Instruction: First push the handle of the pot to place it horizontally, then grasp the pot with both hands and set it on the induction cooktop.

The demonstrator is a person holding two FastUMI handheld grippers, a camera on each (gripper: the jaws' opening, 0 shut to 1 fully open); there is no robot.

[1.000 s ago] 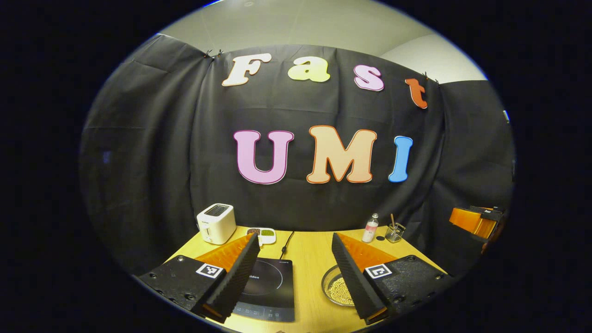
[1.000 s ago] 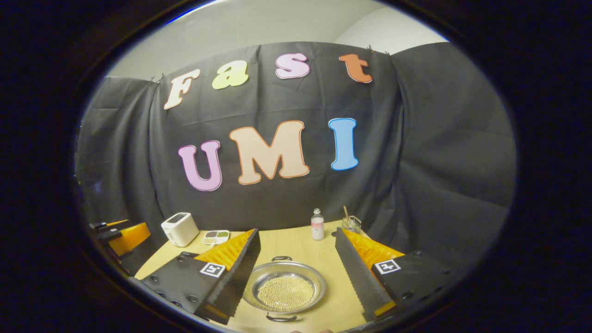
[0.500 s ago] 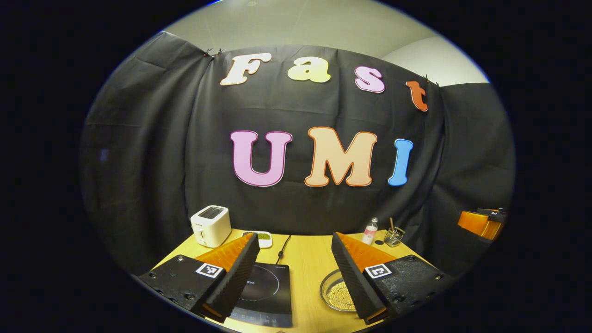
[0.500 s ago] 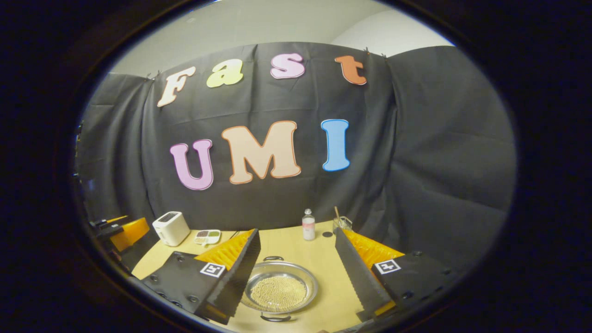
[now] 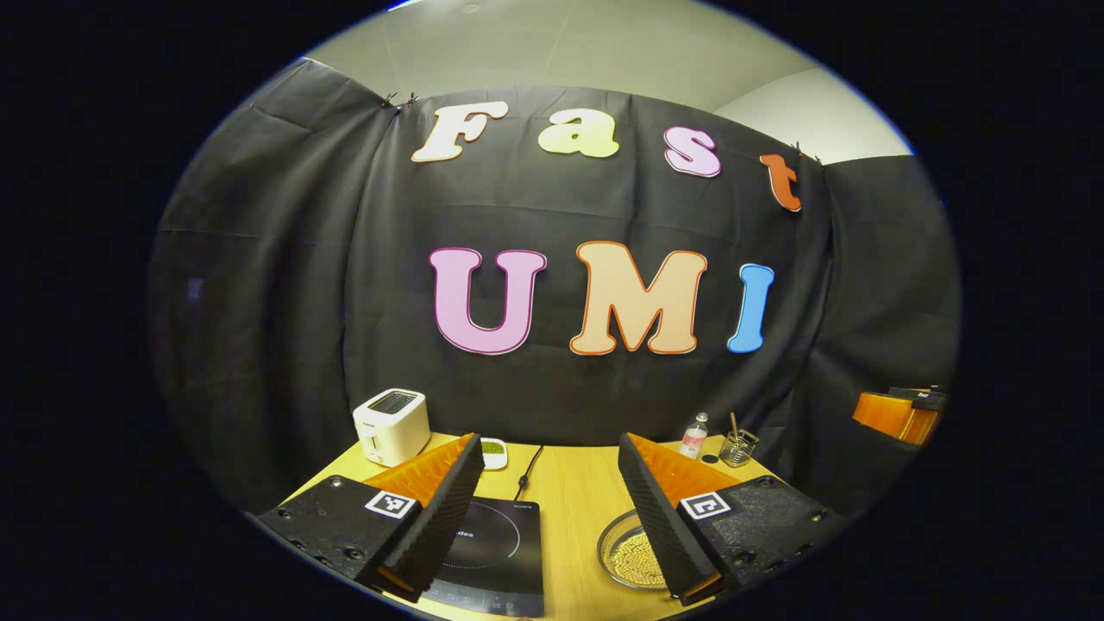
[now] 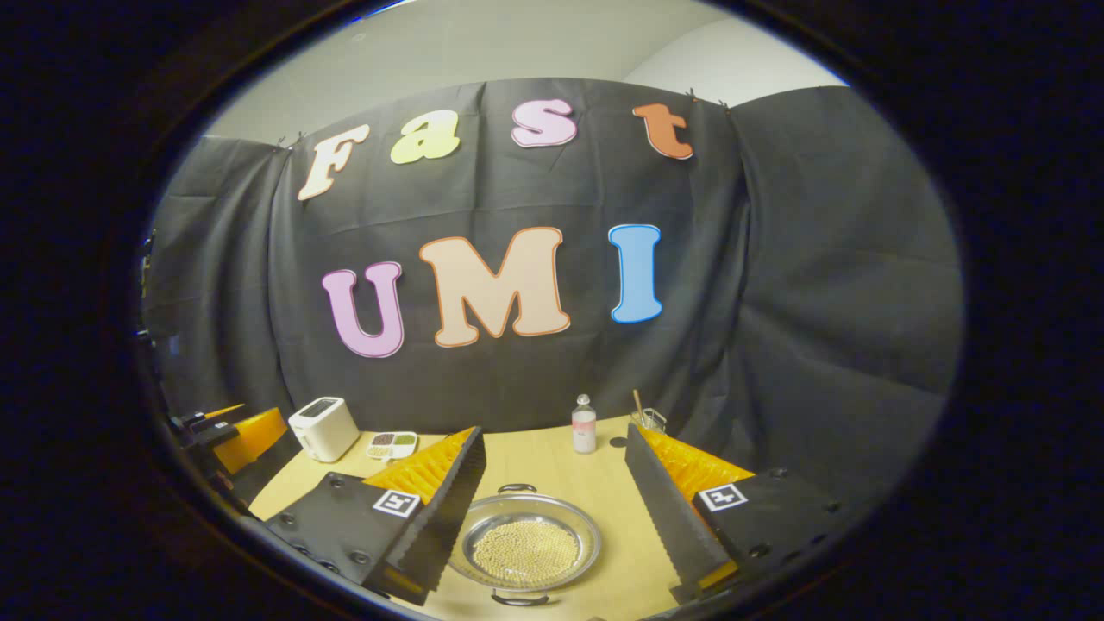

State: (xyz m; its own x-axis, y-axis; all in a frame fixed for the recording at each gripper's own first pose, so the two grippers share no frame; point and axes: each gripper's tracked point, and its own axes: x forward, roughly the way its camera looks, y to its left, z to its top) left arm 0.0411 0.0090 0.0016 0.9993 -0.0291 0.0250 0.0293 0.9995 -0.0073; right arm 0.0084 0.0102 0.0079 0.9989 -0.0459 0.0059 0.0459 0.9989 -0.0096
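Observation:
A shallow steel pot [image 6: 528, 548] full of small pale beads sits on the wooden table [image 6: 552, 457]. One black loop handle [image 6: 516, 488] is on its far side and the other on its near side. My right gripper [image 6: 555, 431] hangs open above it, a finger on each side, touching nothing. In the left gripper view, my left gripper [image 5: 548, 442] is open over the black induction cooktop [image 5: 492, 552]. The pot [image 5: 625, 552] lies right of the cooktop, partly hidden by one finger.
At the back of the table stand a white toaster [image 5: 391, 425], a small divided dish [image 6: 392, 443], a bottle [image 6: 584, 424] and a glass with a stick [image 6: 651, 420]. The cooktop's cable [image 5: 528, 461] runs to the back wall.
Both views drift slightly and the table sits a little lower in them. Both grippers stay open. The pot and cooktop have not moved.

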